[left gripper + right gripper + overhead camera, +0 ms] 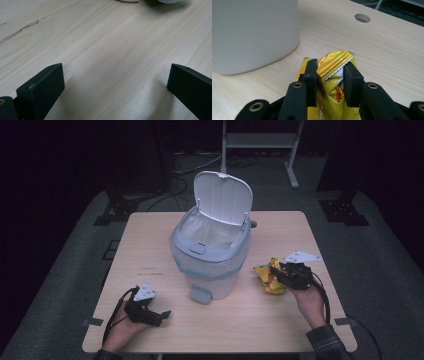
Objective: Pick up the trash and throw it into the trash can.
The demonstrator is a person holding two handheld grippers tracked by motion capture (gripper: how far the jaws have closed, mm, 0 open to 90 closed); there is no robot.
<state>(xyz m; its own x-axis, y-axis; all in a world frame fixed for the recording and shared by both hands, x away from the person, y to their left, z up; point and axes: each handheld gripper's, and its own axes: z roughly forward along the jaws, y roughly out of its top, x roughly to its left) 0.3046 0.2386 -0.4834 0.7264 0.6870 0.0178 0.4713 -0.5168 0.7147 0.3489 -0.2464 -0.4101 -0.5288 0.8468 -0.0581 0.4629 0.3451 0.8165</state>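
One wooden table (150,245) fills the middle of the high view. On it, at centre frame, stands one white pedal bin (210,257), carrying one raised lid (222,197), one liner bag (207,231) and one foot pedal (200,295). One crumpled yellow wrapper (335,65) lies at centre right. Two handheld grippers are counted: the left gripper (161,316) at lower left, the right gripper (275,272) at centre right, each with two black jaws. One round cable hole (362,18) shows at the upper right of the right gripper view. One metal stand (260,142) sits at top centre.
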